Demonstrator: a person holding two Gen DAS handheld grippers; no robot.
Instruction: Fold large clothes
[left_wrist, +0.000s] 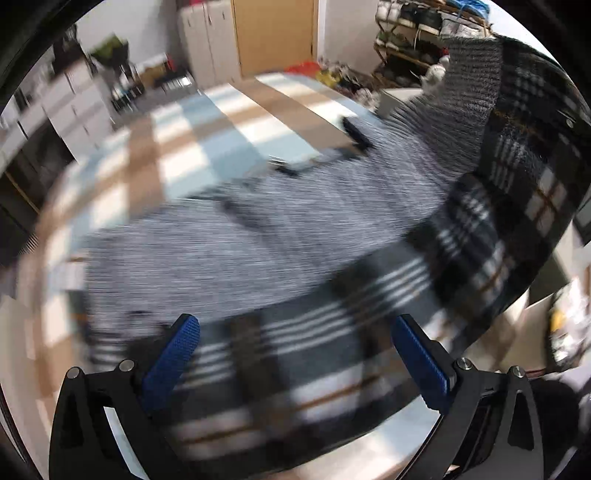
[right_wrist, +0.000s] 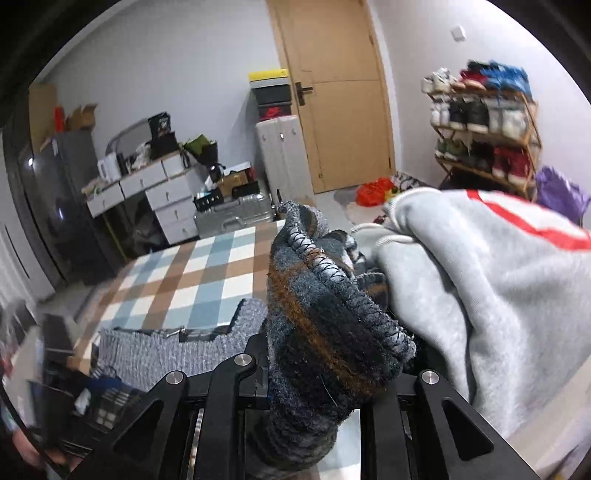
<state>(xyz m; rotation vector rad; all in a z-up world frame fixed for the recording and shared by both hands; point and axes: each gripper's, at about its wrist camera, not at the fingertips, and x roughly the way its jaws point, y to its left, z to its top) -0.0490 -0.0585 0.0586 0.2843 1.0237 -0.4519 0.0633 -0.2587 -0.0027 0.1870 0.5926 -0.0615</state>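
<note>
A large dark plaid garment (left_wrist: 332, 354) with a grey knit inner side (left_wrist: 258, 240) lies spread over the checked table (left_wrist: 221, 140); the left wrist view is motion-blurred. My left gripper (left_wrist: 295, 332) hangs open just above the plaid hem, its blue pads (left_wrist: 177, 354) wide apart with nothing pinched. At the right of that view the fabric rises steeply. In the right wrist view my right gripper (right_wrist: 332, 373) is shut on a thick bunched edge of the plaid garment (right_wrist: 325, 325), held up off the table (right_wrist: 207, 273). The cloth hides its fingertips.
A grey hoodie with a red stripe (right_wrist: 480, 295) lies bunched close on the right. Beyond the table stand a wooden door (right_wrist: 343, 110), a shoe rack (right_wrist: 484, 125), white drawers (right_wrist: 162, 199), a silver suitcase (right_wrist: 236, 214) and a dark fridge (right_wrist: 62, 206).
</note>
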